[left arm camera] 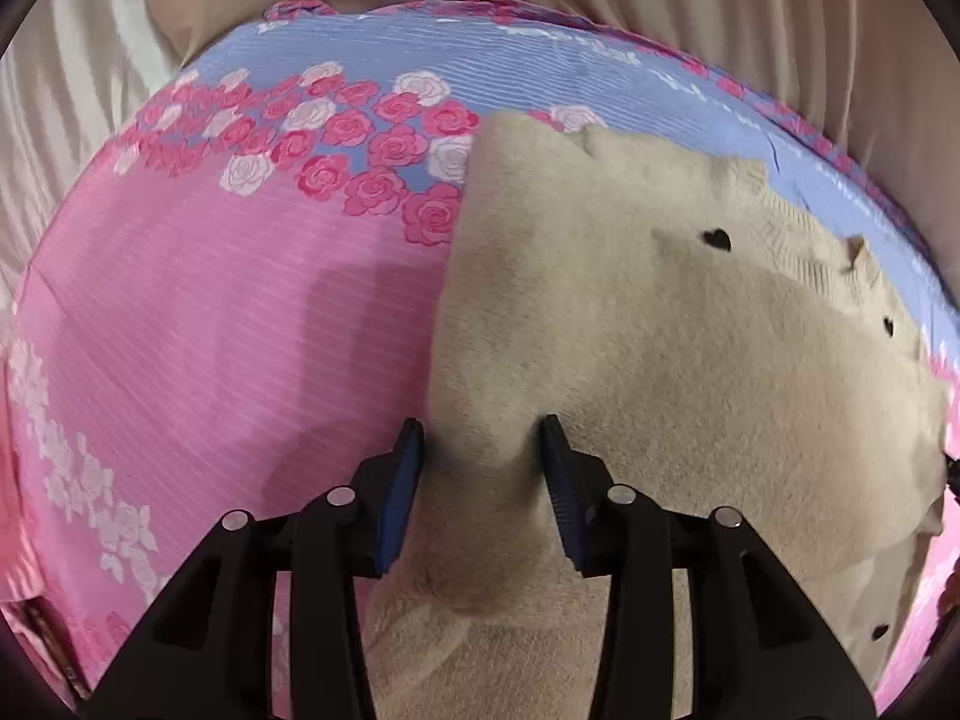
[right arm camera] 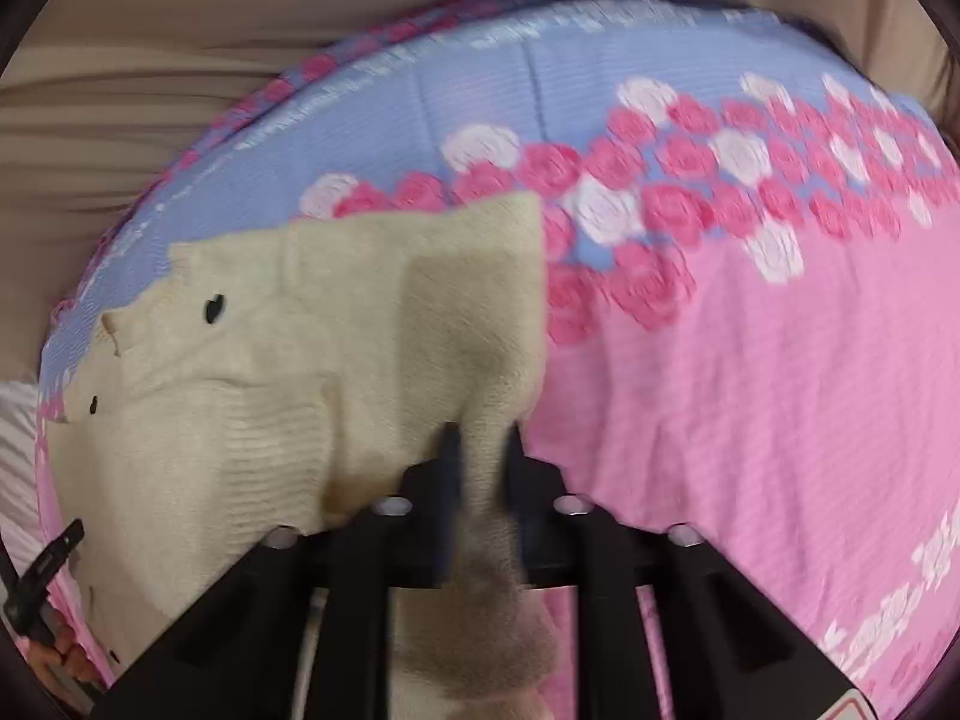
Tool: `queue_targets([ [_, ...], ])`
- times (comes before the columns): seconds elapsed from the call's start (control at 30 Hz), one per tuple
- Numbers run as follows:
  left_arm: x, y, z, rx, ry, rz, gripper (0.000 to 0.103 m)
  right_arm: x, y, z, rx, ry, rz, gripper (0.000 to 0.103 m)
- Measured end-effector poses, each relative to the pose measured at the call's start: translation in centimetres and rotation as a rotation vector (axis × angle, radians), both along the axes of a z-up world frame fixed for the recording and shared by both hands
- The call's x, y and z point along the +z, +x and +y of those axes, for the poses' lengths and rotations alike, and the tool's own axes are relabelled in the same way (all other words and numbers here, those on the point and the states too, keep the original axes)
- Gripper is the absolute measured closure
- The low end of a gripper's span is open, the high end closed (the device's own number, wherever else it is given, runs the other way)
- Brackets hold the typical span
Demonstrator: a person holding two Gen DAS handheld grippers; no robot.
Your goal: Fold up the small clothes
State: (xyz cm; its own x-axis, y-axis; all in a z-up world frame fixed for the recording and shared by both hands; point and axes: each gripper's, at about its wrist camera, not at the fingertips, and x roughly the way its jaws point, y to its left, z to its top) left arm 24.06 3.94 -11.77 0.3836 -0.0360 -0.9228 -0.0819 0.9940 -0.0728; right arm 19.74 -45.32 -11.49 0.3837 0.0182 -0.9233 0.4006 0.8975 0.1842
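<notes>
Mid-fold here, and both grippers are on the cream knit cardigan (left arm camera: 690, 348), which lies on the floral bedsheet (left arm camera: 210, 312) toward the blue band along the bed's far edge. The left gripper (left arm camera: 480, 438) has a ridge of the knit bunched between its blue pads, jaws fairly wide — whether they actually pinch it, I cannot tell. The right gripper (right arm camera: 480, 444) is drawn in narrow on a strip of the same cardigan's edge, clamped tight. One panel looks already laid over the body, with a straight fold line showing and the heart-shaped buttons (left arm camera: 717, 238) facing up — so the first fold seems done or nearly so. Still to come, by my read: a crosswise fold and squaring up.
</notes>
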Motion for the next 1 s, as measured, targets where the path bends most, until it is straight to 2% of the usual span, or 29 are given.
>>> queue_targets([
  [0.07,0.0,0.3,0.2,0.017,0.011,-0.009,0.061,1.5,0.1,0.6,0.021,-0.078,-0.060,0.093],
  [0.1,-0.1,0.5,0.2,0.027,0.017,-0.006,0.056,1.5,0.1,0.8,0.036,-0.120,-0.064,0.093],
  [0.17,-0.3,0.7,0.3,0.041,0.016,-0.004,0.053,0.5,0.4,0.8,0.058,-0.181,0.009,0.089],
  [0.2,0.0,0.5,0.4,0.046,0.007,-0.003,0.053,0.8,0.1,0.7,0.047,-0.167,0.002,0.088],
  [0.23,0.4,0.3,0.3,0.043,-0.001,-0.008,0.053,1.9,-0.7,0.7,0.027,-0.160,-0.036,0.083],
  [0.27,1.0,0.0,0.3,0.038,-0.004,-0.023,0.054,3.0,-1.5,0.7,0.016,-0.156,-0.069,0.071],
  [0.33,2.1,-0.8,0.1,0.016,-0.014,-0.054,0.055,4.7,-2.9,1.6,0.028,-0.132,-0.123,0.057],
  [0.4,2.9,-1.7,-0.3,-0.002,-0.034,-0.066,0.054,4.4,-2.8,3.0,0.080,-0.106,-0.105,0.056],
  [0.47,3.4,-2.6,-0.9,-0.018,-0.041,-0.073,0.053,3.1,-1.9,4.4,0.132,-0.094,-0.059,0.048],
  [0.5,3.6,-3.2,-1.5,-0.025,-0.044,-0.075,0.051,2.1,-1.1,5.2,0.157,-0.105,-0.036,0.048],
  [0.53,3.8,-3.6,-1.9,-0.030,-0.048,-0.076,0.049,1.3,-0.7,5.8,0.172,-0.104,-0.022,0.062],
  [0.57,4.0,-4.1,-2.5,-0.040,-0.061,-0.076,0.049,0.7,-0.3,6.3,0.183,-0.087,-0.016,0.097],
  [0.6,4.1,-4.4,-3.0,-0.045,-0.067,-0.074,0.048,0.6,-0.1,6.6,0.185,-0.057,-0.013,0.097],
  [0.73,4.3,-5.3,-4.6,-0.076,-0.077,-0.075,0.045,4.7,-1.3,7.5,0.168,-0.123,-0.144,0.096],
  [0.77,4.1,-5.4,-4.9,-0.083,-0.072,-0.074,0.044,4.3,-1.4,7.3,0.175,-0.133,-0.132,0.094],
  [0.83,3.5,-5.5,-5.5,-0.097,-0.064,-0.059,0.044,2.4,-1.3,7.1,0.194,-0.191,-0.024,0.090],
  [0.87,3.4,-5.5,-5.7,-0.094,-0.066,-0.048,0.044,2.2,-1.7,6.8,0.194,-0.195,-0.007,0.084],
  [0.9,3.4,-5.6,-5.8,-0.097,-0.089,-0.047,0.044,2.5,-2.4,6.6,0.195,-0.185,-0.026,0.082],
  [0.93,3.7,-5.9,-6.0,-0.104,-0.112,-0.056,0.044,3.2,-3.2,6.6,0.199,-0.182,-0.049,0.072],
  [0.97,3.8,-6.0,-6.2,-0.112,-0.119,-0.064,0.043,3.7,-4.1,6.6,0.200,-0.187,-0.064,0.067],
  [1.0,4.1,-6.2,-6.9,-0.134,-0.116,-0.079,0.039,4.0,-4.9,6.6,0.200,-0.184,-0.074,0.067],
])
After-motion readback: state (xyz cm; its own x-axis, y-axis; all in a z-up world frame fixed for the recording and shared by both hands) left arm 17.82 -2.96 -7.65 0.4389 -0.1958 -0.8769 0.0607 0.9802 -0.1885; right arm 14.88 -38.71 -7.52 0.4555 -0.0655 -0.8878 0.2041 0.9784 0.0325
